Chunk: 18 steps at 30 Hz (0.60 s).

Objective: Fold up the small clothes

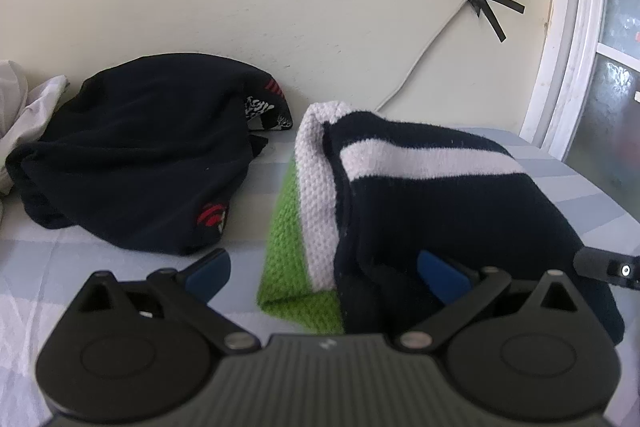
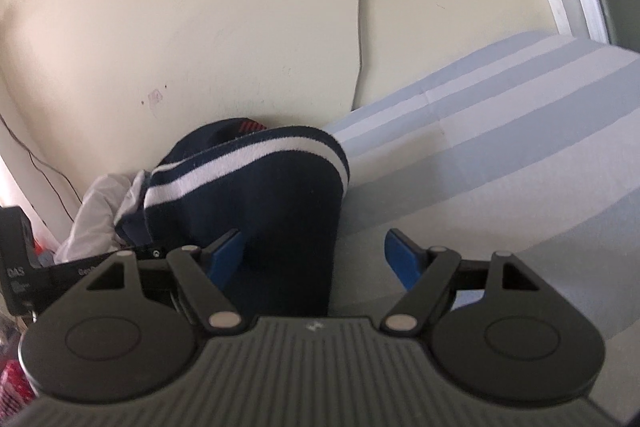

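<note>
Fingers first: my left gripper [image 1: 324, 273] is spread wide, blue pads well apart, nothing pinched. The right-hand pad [image 1: 442, 277] sits against or under the near hem of the navy striped knit [image 1: 440, 195]; I cannot tell which. The other pad [image 1: 212, 269] hangs over bare sheet.

My right gripper [image 2: 316, 257] is released too, jaws wide. Its left pad [image 2: 228, 253] lies on or just beside the navy cloth [image 2: 288, 195]; the other pad is over the striped bedsheet [image 2: 500, 147].

Where the work is: the striped knit lies folded at 12 to 2 o'clock from my left wrist, stacked on a white and green knit piece [image 1: 298, 227] whose edge shows at 12 o'clock. A loose dark garment [image 1: 136, 151] with red marks is heaped at 10 o'clock against the wall [image 1: 280, 7]. Pale cloth [image 1: 28, 107] at 9 o'clock.

Handling, my judgement:
- Soft, light, floppy. No stiffness to hold a crease; thick knit will spring back.
- Textured, so pads should grip well, not slip.
- Layers may drag together, and a pinch could catch the piece beneath.
- Best hold: the near hem corners, one per gripper, top layer only.
- Soft bed gives under pressure.
</note>
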Each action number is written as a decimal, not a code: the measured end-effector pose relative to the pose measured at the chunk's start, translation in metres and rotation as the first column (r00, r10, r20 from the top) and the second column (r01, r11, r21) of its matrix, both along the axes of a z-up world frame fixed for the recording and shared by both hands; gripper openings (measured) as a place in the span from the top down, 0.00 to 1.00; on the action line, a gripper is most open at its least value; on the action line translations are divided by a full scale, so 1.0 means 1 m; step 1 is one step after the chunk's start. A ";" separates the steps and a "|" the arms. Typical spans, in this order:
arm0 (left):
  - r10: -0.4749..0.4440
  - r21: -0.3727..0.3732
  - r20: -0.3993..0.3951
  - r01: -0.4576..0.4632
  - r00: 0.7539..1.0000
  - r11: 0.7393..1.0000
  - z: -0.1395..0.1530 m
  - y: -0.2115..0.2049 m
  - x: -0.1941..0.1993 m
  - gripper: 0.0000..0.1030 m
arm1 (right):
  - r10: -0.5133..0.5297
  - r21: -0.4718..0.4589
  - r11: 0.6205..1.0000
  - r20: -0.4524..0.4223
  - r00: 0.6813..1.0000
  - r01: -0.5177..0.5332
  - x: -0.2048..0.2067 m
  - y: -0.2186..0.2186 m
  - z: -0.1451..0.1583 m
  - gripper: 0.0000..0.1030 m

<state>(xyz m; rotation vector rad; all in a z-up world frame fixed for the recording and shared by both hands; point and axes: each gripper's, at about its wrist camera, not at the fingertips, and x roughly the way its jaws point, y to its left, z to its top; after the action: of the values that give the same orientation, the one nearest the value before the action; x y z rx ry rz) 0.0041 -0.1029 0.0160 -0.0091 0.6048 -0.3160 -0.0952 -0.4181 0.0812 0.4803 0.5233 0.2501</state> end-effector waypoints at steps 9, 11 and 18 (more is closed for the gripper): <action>0.016 -0.001 -0.003 -0.016 1.000 1.000 -0.001 0.005 -0.007 0.00 | 0.007 -0.054 0.999 0.021 1.000 -0.005 -0.005 0.003 -0.002 0.22; 0.017 -0.004 -0.005 -0.017 1.000 1.000 -0.001 0.006 -0.008 0.00 | 0.010 -0.067 0.998 0.025 1.000 -0.008 -0.006 0.004 -0.002 0.22; 0.015 -0.015 -0.007 -0.015 1.000 1.000 -0.001 0.008 -0.008 0.00 | 0.017 -0.100 0.995 0.038 0.999 -0.013 -0.006 0.009 -0.002 0.22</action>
<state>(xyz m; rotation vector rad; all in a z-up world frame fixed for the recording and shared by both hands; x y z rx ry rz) -0.0040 -0.0950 0.0148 -0.0292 0.6088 -0.3058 -0.1013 -0.4087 0.0795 0.3740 0.4991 0.2463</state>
